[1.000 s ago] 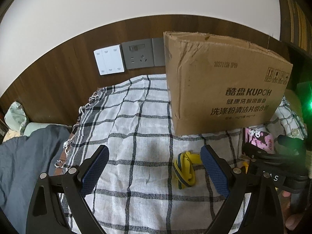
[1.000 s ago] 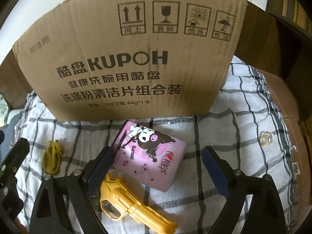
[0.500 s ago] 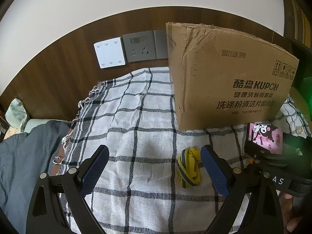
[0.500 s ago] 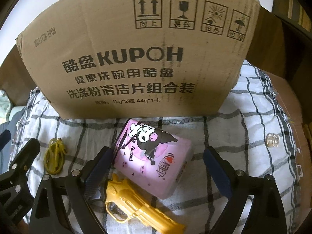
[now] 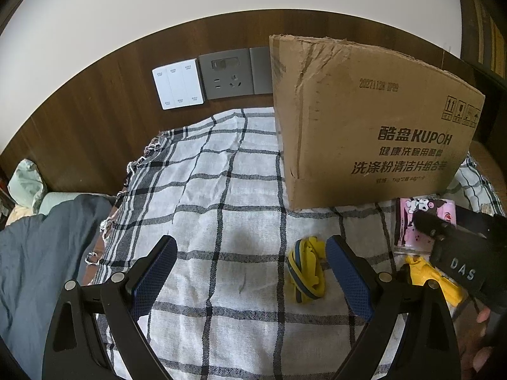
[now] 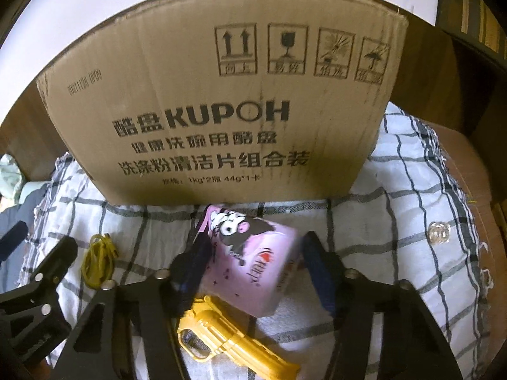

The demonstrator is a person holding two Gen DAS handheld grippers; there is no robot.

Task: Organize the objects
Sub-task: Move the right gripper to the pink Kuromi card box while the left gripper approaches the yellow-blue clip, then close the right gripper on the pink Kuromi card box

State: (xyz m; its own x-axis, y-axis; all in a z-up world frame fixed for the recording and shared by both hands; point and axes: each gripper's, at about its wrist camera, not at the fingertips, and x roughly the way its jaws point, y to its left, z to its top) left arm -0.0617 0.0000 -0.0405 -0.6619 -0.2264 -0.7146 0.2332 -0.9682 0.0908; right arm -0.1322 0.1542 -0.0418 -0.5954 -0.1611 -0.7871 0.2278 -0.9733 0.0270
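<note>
The right gripper [image 6: 253, 262] points down at a pink plastic tissue pack printed with a black-and-white cartoon figure [image 6: 253, 259], and its jaws are closing with the pack between them. The left blue pad [image 6: 198, 259] lies against the pack's side; whether the right pad touches yet cannot be told, as the picture is blurred there. The pack lies on a white cloth with a black check pattern [image 6: 396, 221], just in front of a tall brown cardboard box with printed black lettering [image 6: 221, 110], whose wall closes off the far side. A yellow plastic toy pistol [image 6: 228, 338] lies against the pack's near edge, under the gripper. A small clear round object [image 6: 439, 232] sits near the cloth's right edge.

The left gripper [image 5: 250, 269] hovers with its jaws wide apart and nothing between them. A coiled yellow and blue band [image 5: 305, 272] rests just inside its right finger. To the left of the box the cloth lies bare up to its fringed edge and the dark wood panel [image 5: 95, 110] behind.
</note>
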